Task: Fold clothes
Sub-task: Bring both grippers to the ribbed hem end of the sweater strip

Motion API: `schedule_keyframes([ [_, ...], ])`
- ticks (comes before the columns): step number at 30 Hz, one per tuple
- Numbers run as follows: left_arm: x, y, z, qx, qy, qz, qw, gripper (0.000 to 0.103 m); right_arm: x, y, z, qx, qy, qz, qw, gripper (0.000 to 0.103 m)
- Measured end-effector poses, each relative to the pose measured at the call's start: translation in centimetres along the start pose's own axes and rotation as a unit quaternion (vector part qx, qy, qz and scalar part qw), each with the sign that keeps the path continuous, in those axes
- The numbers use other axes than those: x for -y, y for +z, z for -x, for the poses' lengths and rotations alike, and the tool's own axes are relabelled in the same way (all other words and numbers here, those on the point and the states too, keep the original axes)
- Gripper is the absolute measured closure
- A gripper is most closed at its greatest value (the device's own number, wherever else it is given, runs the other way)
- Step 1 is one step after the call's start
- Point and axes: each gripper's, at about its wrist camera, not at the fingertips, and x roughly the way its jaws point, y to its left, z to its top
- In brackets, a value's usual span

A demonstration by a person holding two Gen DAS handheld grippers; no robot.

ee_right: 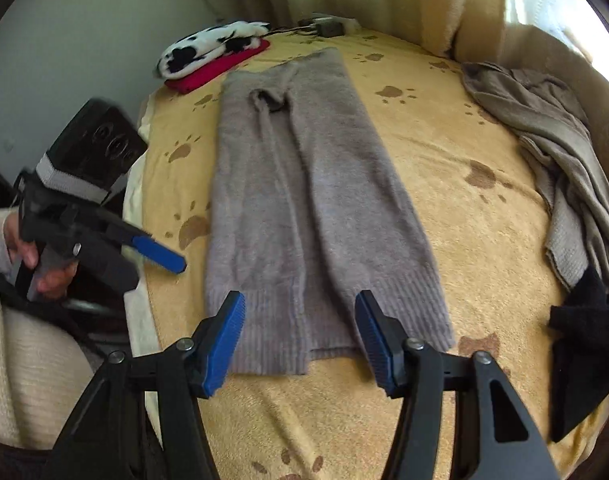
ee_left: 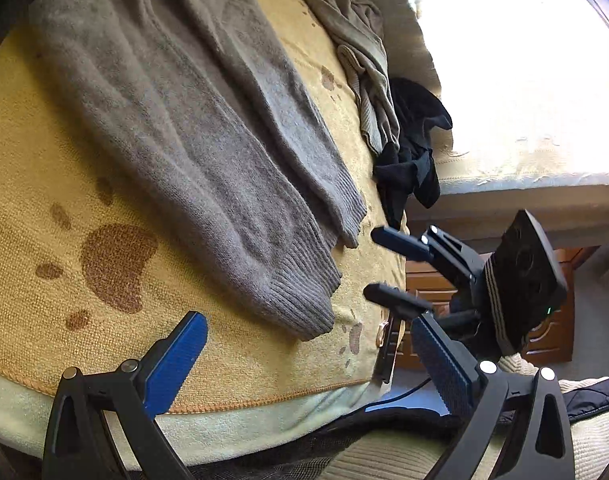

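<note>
grey sweater [ee_right: 304, 208], yellow paw-print blanket [ee_right: 464, 240]

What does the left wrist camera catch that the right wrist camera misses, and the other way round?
Only the left wrist view shows the wooden cabinet beside the bed.

Only the right wrist view shows the black-and-white spotted plush, the red cloth under it, and the person's hand.

Both show the grey sweater, the paw-print blanket, the beige garment, the black garment, and both open tools.
</note>
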Motion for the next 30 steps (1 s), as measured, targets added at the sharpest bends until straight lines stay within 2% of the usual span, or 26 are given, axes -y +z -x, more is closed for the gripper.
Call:
schedule_keyframes([
  [2, -0.2, 0.1, 0.5, 0.007, -0.005, 0.011, 0.9999, 0.000, -2.8, -0.6, -0.7, -0.013, -0.008, 0.057, 0.998, 0.062],
  [4, -0.1, 0.2, 0.5, 0.007, 0.003, 0.013, 0.9999, 0.000, -4.4, -1.1, -1.4, -0.017, -0.001, 0.073, 0.997, 0.066],
  [7, 0.0, 0.4, 0.2, 0.001, 0.010, 0.017, 0.9998, 0.000, -5.5, -1.4, -2.6, -0.025, 0.013, 0.077, 0.997, 0.066],
  [10, 0.3, 0.5, -0.3, -0.004, -0.006, 0.025, 0.9997, 0.000, -6.1, -1.5, -3.4, -0.029, 0.008, 0.088, 0.996, 0.066],
  [14, 0.6, 0.6, -0.6, -0.010, 0.000, 0.024, 0.9997, 0.000, -6.1, -2.0, -4.7, -0.048, -0.031, 0.107, 0.993, 0.066],
  [16, 0.7, 0.6, -0.7, -0.013, 0.003, 0.023, 0.9996, 0.000, -5.9, -2.5, -5.5, -0.062, -0.036, 0.116, 0.991, 0.066],
  [20, 0.3, 0.5, -0.5, -0.009, -0.011, 0.043, 0.9990, 0.000, -6.8, -3.1, -5.5, -0.052, -0.054, 0.152, 0.986, 0.066],
  [25, -0.5, 0.6, 0.3, 0.009, -0.029, 0.068, 0.9972, 0.000, -6.7, -3.5, -5.2, -0.044, -0.055, 0.141, 0.987, 0.066],
  [27, -0.8, 0.8, 0.0, 0.006, -0.038, 0.081, 0.9959, 0.000, -6.9, -3.8, -5.2, -0.042, -0.058, 0.146, 0.987, 0.062],
  [28, -0.9, 0.8, -0.1, 0.005, -0.043, 0.088, 0.9952, 0.000, -7.1, -3.9, -5.2, -0.040, -0.057, 0.147, 0.987, 0.055],
  [30, -1.0, 0.9, -0.3, 0.003, -0.047, 0.096, 0.9942, 0.000, -7.3, -4.2, -5.1, -0.036, -0.056, 0.150, 0.986, 0.053],
])
